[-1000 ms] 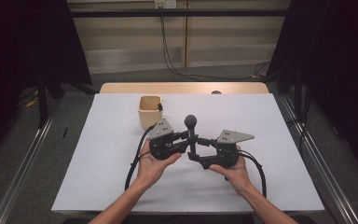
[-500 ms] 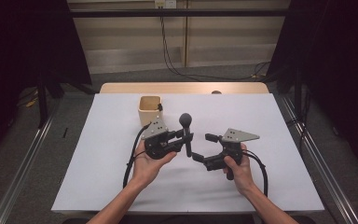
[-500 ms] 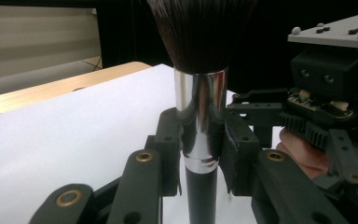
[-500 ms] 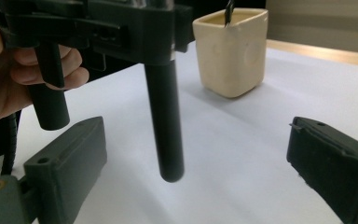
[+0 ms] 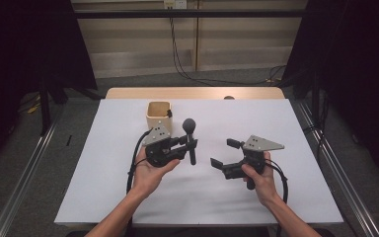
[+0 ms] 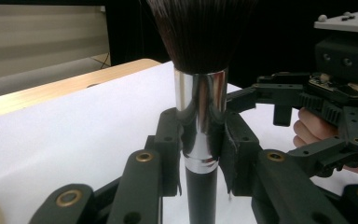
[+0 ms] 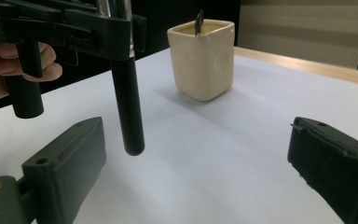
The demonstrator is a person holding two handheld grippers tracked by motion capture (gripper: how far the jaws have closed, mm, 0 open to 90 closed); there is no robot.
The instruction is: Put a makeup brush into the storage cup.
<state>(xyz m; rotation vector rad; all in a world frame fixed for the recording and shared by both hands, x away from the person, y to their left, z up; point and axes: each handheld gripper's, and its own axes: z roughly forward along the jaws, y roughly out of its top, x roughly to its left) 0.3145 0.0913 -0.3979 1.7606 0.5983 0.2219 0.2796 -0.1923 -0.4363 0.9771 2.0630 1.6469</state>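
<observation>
brush (image 5: 190, 138): upright, centre frame, clamped at the ferrule in left tongs (image 5: 186, 146), off the worktop (image 5: 103, 187). right tongs (image 5: 223, 153): just opened, apart, empty. risk: handle tilts or slips; misses cup (image 5: 158, 115).

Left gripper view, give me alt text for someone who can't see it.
The left gripper is shut on a makeup brush held upright, dark bristles on top, above a white table. At right, a hand holds the other gripper.

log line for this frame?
left tongs: shut on brush, upright | right tongs: just opened, empty | cup: behind
</observation>
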